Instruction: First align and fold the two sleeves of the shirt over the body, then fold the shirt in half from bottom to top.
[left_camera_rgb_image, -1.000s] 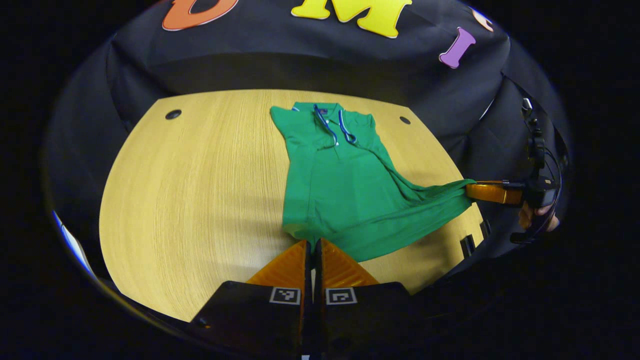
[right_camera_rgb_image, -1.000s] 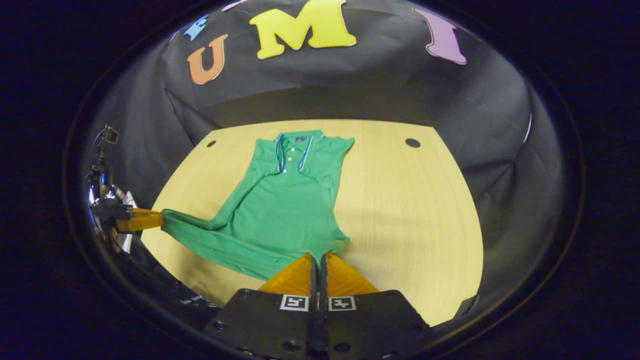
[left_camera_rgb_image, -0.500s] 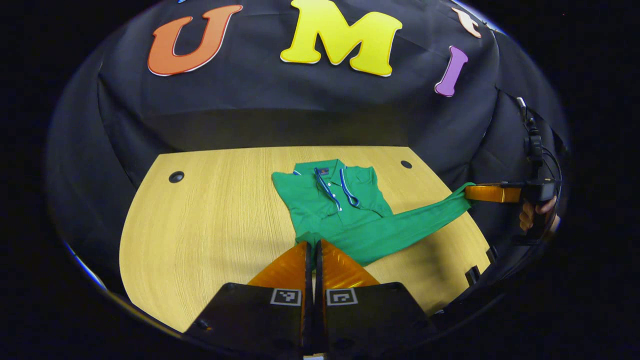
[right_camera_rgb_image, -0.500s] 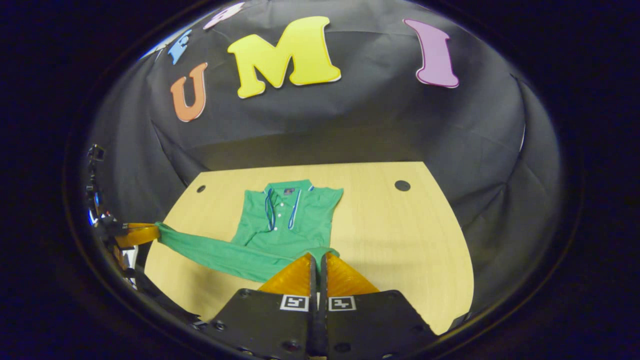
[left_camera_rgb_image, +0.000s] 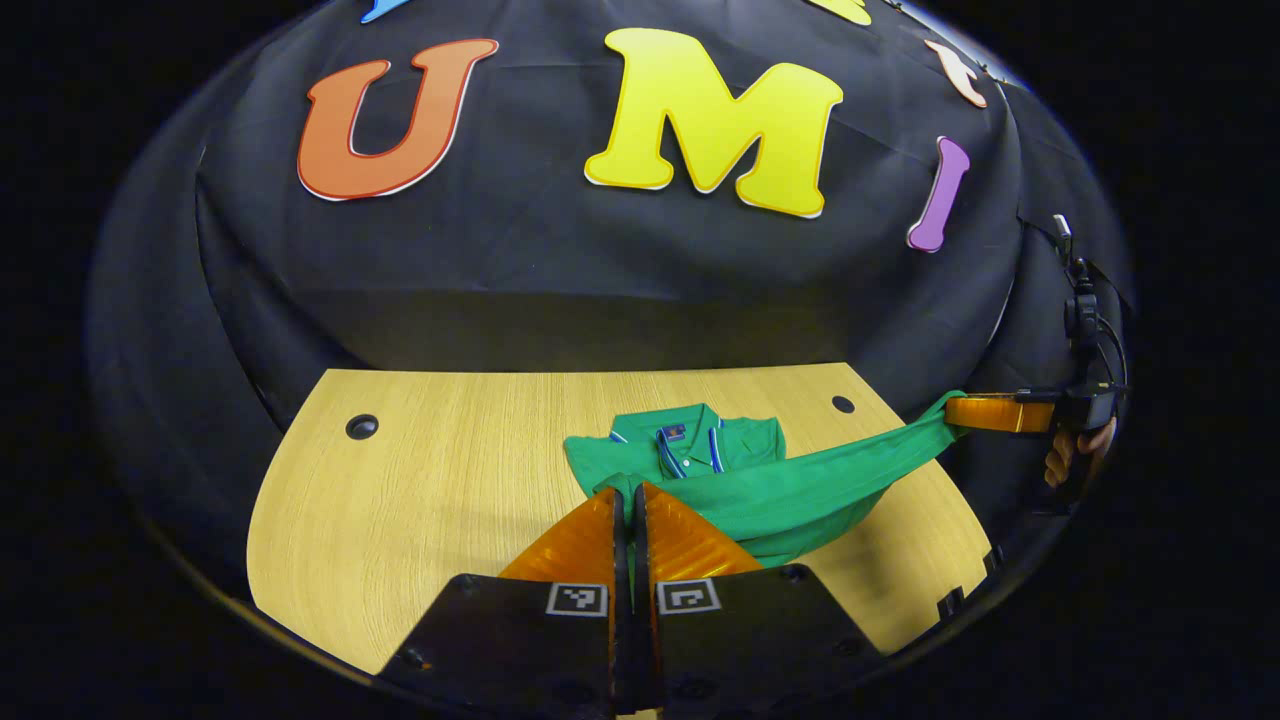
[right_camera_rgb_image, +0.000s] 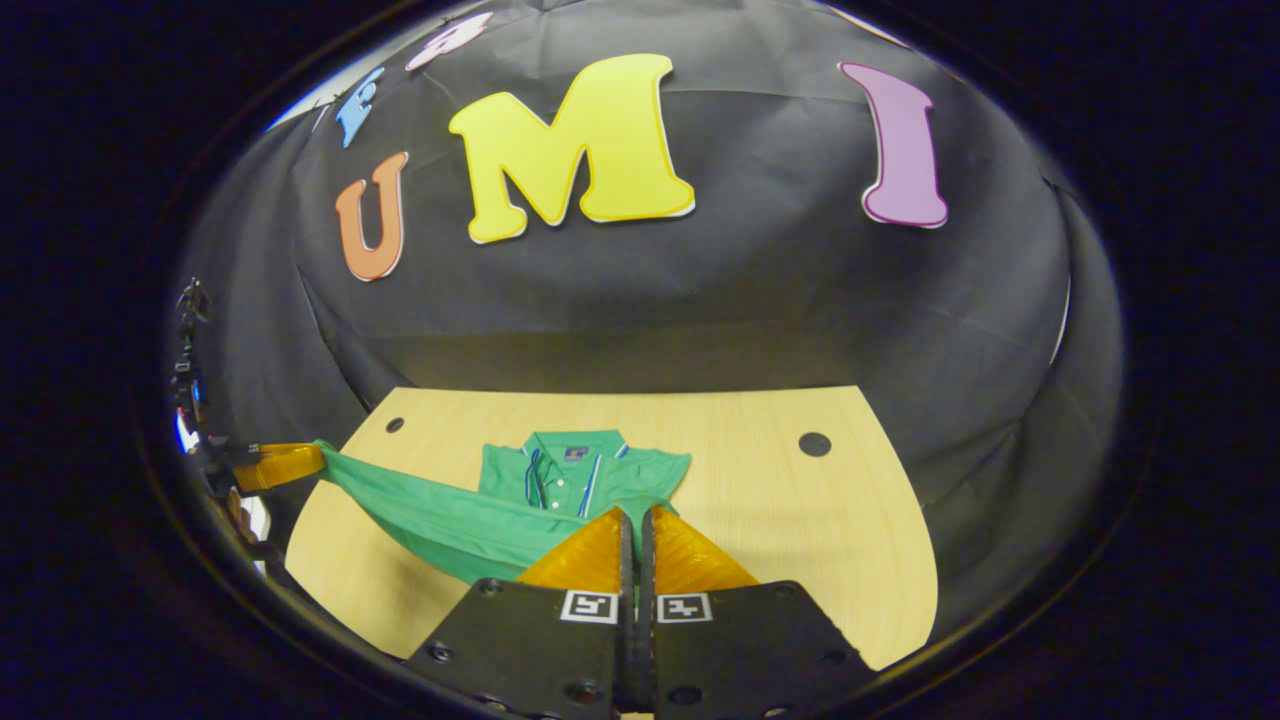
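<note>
Two grippers pinch the green shirt's (left_camera_rgb_image: 800, 490) hem, lifted taut over the wooden table (left_camera_rgb_image: 450, 480). Going left to right in the left gripper view, the left gripper (left_camera_rgb_image: 628, 492) has its jaws clamped together on one hem corner; the collar lies on the table beyond, half hidden by raised cloth; far right, the right gripper (left_camera_rgb_image: 950, 410) clamps the other corner, its hand (left_camera_rgb_image: 1075, 450) partly cut off.

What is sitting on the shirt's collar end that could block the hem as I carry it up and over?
Nothing visible. The hem hangs between the left gripper and right gripper, both shut on it. The collar and the table around it carry no other object.
</note>
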